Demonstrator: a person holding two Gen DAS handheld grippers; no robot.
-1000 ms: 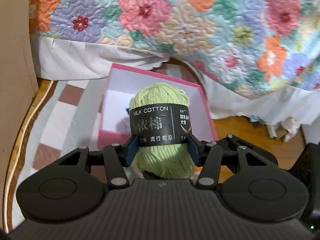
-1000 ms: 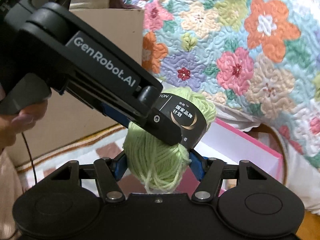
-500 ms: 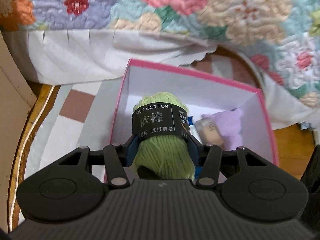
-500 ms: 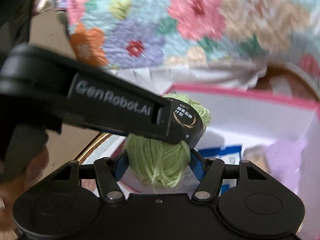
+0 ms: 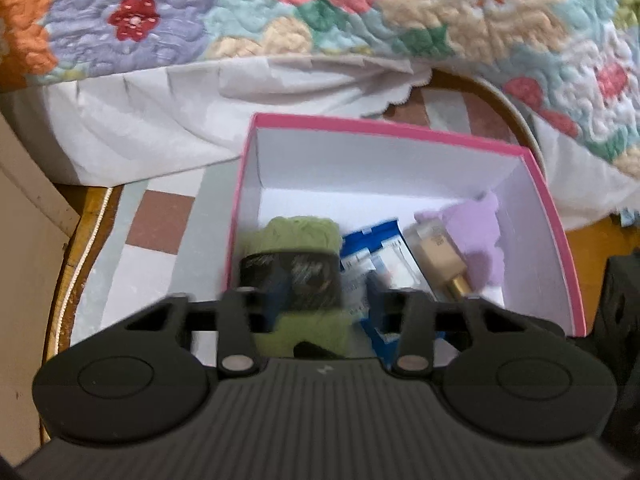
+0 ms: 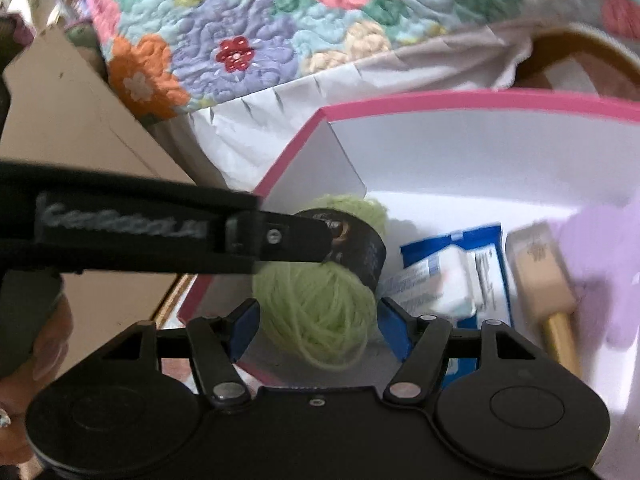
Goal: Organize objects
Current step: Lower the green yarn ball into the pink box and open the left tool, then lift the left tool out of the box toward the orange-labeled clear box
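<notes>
A patchwork rug (image 5: 160,236) of grey, white and reddish-brown squares covers the floor, and past its edge bare orange-brown wooden floor (image 5: 86,208) shows. The pink box (image 5: 556,240), white inside, stands directly on this rug. To the left of the box a tan cardboard panel (image 5: 24,264) rises from the wooden floor at the rug's border. Beyond the box, at its far wall, a white bed skirt (image 5: 160,120) hangs down to the rug, with a flowered quilt (image 5: 360,12) above it. To the right of the box more bare wooden floor is visible below the white skirt.
</notes>
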